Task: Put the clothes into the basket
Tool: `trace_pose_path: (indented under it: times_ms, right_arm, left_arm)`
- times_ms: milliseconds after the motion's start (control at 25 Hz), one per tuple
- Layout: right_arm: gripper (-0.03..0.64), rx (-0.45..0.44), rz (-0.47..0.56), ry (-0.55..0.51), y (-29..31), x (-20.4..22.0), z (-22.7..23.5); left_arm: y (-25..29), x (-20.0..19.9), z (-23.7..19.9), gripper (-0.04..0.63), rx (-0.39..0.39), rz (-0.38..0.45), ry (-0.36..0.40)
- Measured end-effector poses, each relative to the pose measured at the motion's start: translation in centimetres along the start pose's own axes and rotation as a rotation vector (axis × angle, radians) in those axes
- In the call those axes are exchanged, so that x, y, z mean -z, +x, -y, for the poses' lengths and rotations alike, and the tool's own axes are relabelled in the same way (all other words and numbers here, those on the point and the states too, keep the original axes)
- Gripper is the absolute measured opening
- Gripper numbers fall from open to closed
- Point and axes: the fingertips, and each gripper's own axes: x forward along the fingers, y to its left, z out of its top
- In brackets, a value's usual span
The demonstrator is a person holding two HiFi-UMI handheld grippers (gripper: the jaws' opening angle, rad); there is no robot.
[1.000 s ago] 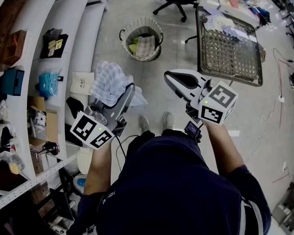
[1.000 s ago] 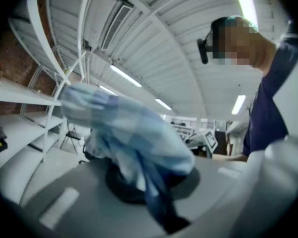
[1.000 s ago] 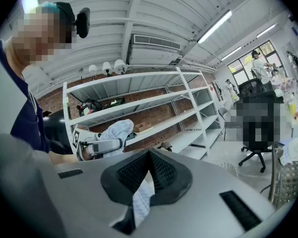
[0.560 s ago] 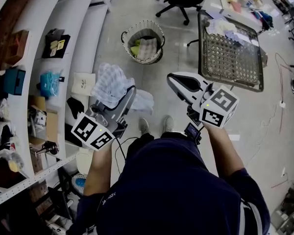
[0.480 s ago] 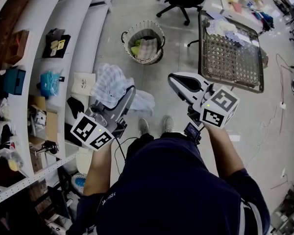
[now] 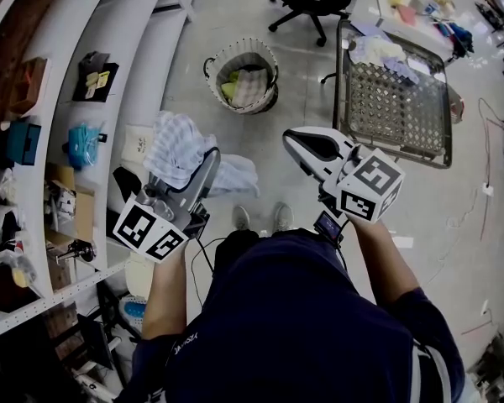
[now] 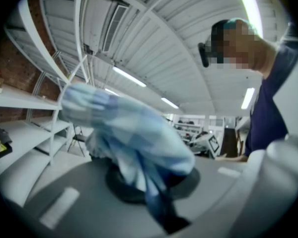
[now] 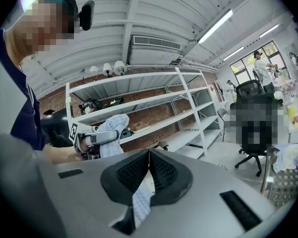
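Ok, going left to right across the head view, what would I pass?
White shelves → checked cloth in the left gripper → right gripper → wire mesh rack. The basket overlaps the cloth sideways, so it's left out.

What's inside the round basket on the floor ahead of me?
Inside the basket lie a yellow-green cloth and a pale checked cloth. They cover the bottom, so anything beneath them cannot be seen.
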Motion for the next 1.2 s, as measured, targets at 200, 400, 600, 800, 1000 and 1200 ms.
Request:
trace_pose_path:
  times_ms: [200, 400, 600, 800, 1000, 1200]
  right_arm:
    - [0.005, 0.008, 0.013, 0.01, -1.0, -0.2, 1.9]
    - [0.006, 0.022, 0.012, 0.019, -1.2, -0.4, 3.5]
    - [0.005, 0.022, 0.001, 0.022, -0.5, -0.3, 4.9]
    - [0.005, 0.027, -0.009, 0.025, 0.7, -0.4, 6.8]
    - [0.005, 0.044, -0.019, 0.042, 2.9, -0.5, 9.2]
    - [0.006, 0.075, -0.022, 0.055, 6.2, -1.8, 12.3]
  left_arm:
    - [0.7, -0.4, -0.9, 0.035, -0.047, 0.005, 0.012]
    - [1.4, -0.8, -2.2, 0.035, -0.076, 0.026, -0.012]
    - [2.3, -1.1, -3.5, 0.035, -0.078, 0.04, -0.02]
    - [3.7, -1.0, -5.9, 0.035, -0.069, 0.053, -0.045]
    - [5.8, -1.2, -9.0, 0.035, -0.038, 0.052, -0.051]
    - [8.5, -2.2, -13.3, 0.035, 0.008, 0.037, -0.049]
